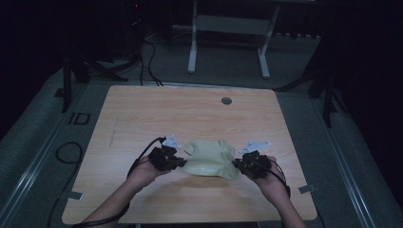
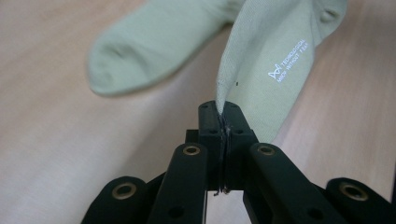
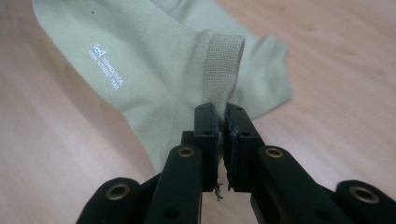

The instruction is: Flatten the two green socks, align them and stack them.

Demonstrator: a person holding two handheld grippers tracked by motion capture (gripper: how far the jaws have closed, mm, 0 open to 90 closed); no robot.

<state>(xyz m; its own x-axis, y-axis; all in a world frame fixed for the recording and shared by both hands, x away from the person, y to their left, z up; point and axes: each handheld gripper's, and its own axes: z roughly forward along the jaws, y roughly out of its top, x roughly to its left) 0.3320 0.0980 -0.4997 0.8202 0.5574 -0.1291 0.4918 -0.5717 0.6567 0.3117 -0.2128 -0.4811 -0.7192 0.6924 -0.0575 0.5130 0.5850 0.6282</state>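
Pinching sock [image 1: 210, 159] edges w/ both tongs, table [image 1: 190, 109].

table [image 1: 142, 109]: light wood, rounded corners
grommet [image 1: 226, 100]: grey, round, far edge of table
frame [image 1: 228, 28]: white legs, beyond table
cables [image 1: 147, 61]: black, on floor, far left

Your left gripper [image 2: 223, 122] has matte black jaws with brass-ringed screw holes. A black cable trails from your right gripper [image 1: 240, 163] toward 5 o'clock, and a grey three-cornered plate tops each.
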